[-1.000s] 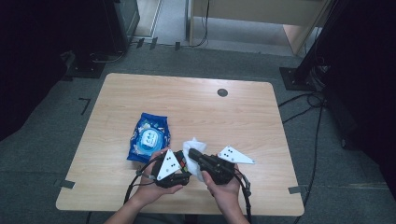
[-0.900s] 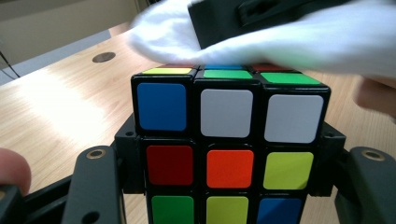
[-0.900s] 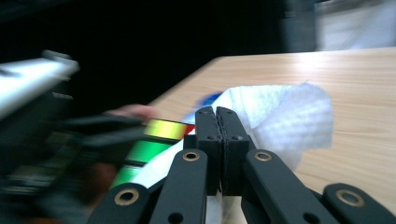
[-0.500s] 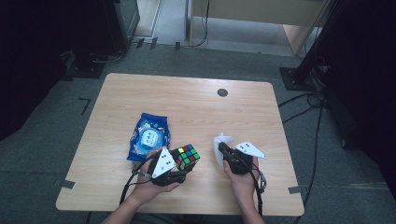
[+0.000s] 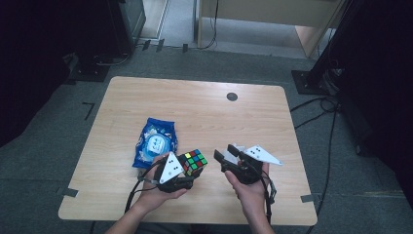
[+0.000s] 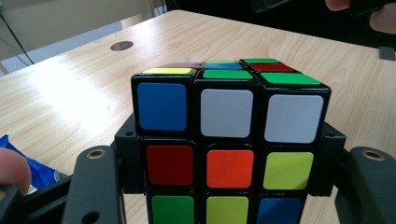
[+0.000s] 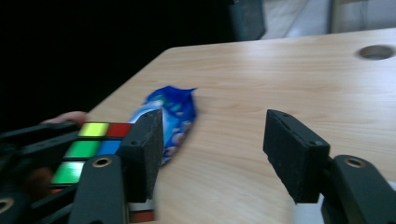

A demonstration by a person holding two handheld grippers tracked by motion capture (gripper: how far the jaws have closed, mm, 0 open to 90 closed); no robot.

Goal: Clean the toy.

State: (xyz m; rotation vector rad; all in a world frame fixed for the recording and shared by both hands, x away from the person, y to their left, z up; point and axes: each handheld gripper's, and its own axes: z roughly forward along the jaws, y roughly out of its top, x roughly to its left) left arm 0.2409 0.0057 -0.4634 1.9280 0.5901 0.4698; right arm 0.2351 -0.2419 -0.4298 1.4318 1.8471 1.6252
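A scrambled colour cube (image 5: 195, 161) is clamped in my left gripper (image 5: 190, 168) just above the table's front edge. In the left gripper view the cube (image 6: 229, 135) stands between the two black jaws, blue and white squares in its top row, and the pads press on its sides. To its right, my right gripper (image 5: 225, 153) is held apart from the cube. Its jaws have just been opening, and the right gripper (image 7: 215, 149) has only bare tabletop between its pads. That view also has the cube (image 7: 93, 144) at its left.
A blue snack packet (image 5: 156, 144) lies flat on the wooden table (image 5: 219, 117), just behind the left hand. A round cable hole (image 5: 232, 96) sits near the far edge. Dark floor, cables and stands surround the table.
The right gripper, which was up against the left gripper and the cube, has drawn away to the right and its jaws have opened. The cube now shows uncovered in the left gripper.
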